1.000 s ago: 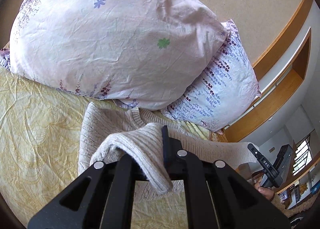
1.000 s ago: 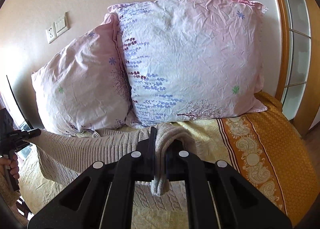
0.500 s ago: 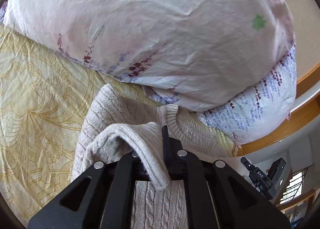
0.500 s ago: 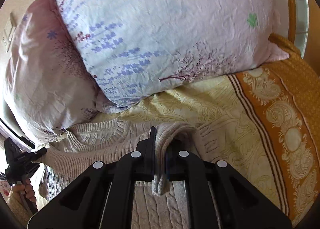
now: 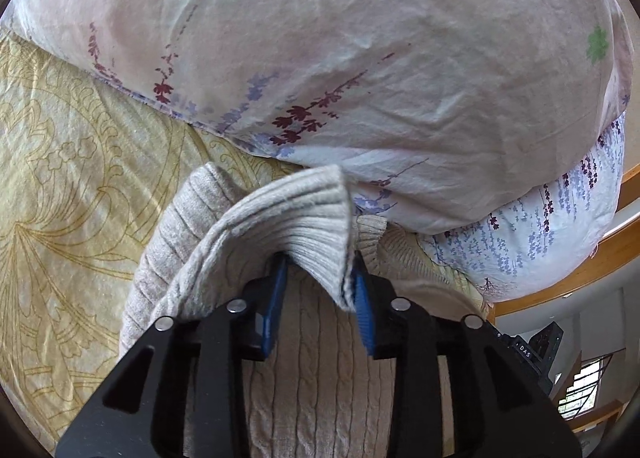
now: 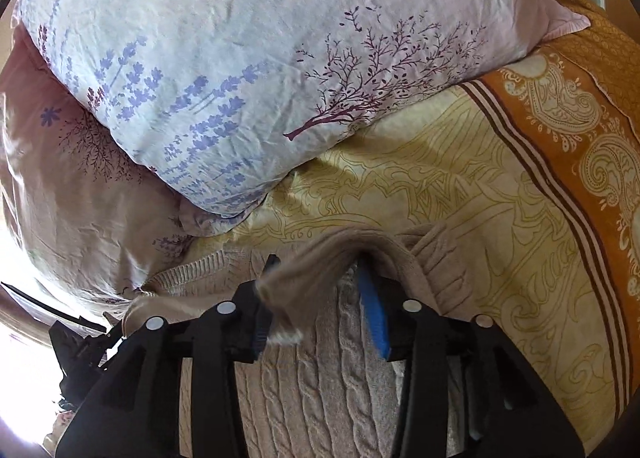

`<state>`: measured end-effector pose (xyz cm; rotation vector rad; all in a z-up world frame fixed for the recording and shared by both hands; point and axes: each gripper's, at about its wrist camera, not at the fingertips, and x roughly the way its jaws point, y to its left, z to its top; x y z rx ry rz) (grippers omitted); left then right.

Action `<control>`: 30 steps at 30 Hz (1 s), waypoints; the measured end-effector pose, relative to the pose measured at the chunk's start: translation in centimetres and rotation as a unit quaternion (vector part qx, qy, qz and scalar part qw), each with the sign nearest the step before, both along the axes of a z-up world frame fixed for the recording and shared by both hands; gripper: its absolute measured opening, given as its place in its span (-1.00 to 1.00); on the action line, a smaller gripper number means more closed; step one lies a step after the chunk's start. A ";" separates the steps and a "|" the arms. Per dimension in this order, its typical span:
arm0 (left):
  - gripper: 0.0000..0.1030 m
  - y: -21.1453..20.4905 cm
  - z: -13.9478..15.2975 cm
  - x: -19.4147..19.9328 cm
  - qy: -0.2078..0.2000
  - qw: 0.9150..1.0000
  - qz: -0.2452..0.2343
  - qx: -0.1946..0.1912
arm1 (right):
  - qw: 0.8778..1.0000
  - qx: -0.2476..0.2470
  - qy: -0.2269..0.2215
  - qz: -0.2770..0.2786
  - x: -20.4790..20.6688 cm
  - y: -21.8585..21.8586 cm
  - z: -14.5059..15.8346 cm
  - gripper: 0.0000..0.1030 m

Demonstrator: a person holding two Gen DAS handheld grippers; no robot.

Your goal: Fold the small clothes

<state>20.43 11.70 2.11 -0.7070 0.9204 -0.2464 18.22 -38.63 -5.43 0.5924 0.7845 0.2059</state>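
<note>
A beige cable-knit sweater (image 5: 320, 378) lies on the yellow patterned bed cover, its bottom edge brought up over its body toward the pillows. In the left wrist view my left gripper (image 5: 318, 298) is open; the ribbed hem (image 5: 296, 214) drapes loose over and between its blue-padded fingers. In the right wrist view my right gripper (image 6: 320, 298) is open too; a blurred fold of the sweater (image 6: 304, 278) slips down between its fingers onto the knit body (image 6: 320, 398).
Two floral pillows (image 5: 360, 58) (image 6: 240, 58) lie just beyond the sweater, nearly touching it. The yellow bed cover (image 5: 80, 178) spreads left; an orange patterned border (image 6: 580, 138) runs at right. A wooden bed frame (image 5: 600, 258) shows far right.
Both grippers carried the sweater's hem forward and down toward the pillows, then opened. The fabric that was pinched now lies loose over the fingers, and on the right it is falling.
</note>
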 end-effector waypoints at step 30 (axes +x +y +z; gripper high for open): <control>0.58 3.4 1.8 -10.7 -0.028 0.992 -0.032 0.119 | 0.996 -0.070 0.037 -0.032 -11.5 -2.9 -2.8 -0.23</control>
